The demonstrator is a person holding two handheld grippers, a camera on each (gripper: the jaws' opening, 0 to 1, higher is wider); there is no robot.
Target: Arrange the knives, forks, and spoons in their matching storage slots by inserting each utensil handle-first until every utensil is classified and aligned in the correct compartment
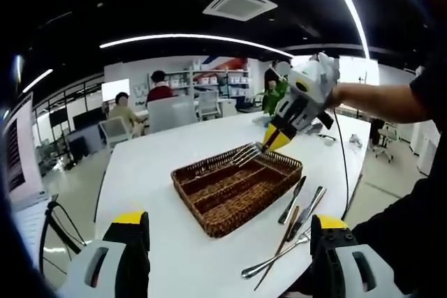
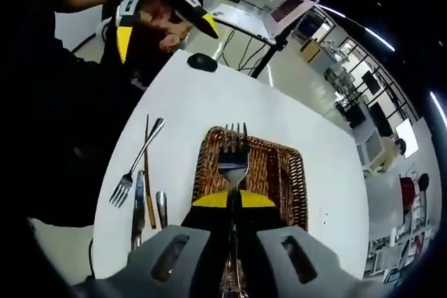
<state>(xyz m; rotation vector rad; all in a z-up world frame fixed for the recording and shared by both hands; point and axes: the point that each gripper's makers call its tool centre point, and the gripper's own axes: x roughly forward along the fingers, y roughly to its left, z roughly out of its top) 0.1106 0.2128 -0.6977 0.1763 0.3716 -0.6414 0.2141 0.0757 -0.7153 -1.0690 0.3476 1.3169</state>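
Brown woven wicker, divided into long compartments, forms the rectangular utensil basket (image 1: 234, 190) at the centre of the left gripper view, resting on the white bench (image 1: 154, 172). The right claw (image 1: 274, 137), yellow-tipped, sits in the upper right of that view above the basket's far edge, pinching a silver metal fork (image 1: 246, 153) by its handle with the tines pointing outward. In the right gripper view, the right claw (image 2: 233, 200) is pressed onto the same fork (image 2: 233, 155), which hangs over the basket (image 2: 279, 172) at frame centre. The left claw (image 1: 230, 242) at the bottom of the left gripper view is spread and holds nothing; it also appears in the upper left of the right gripper view (image 2: 162, 15). Loose cutlery (image 1: 293, 225) lies on the bench beside the basket, right of centre.
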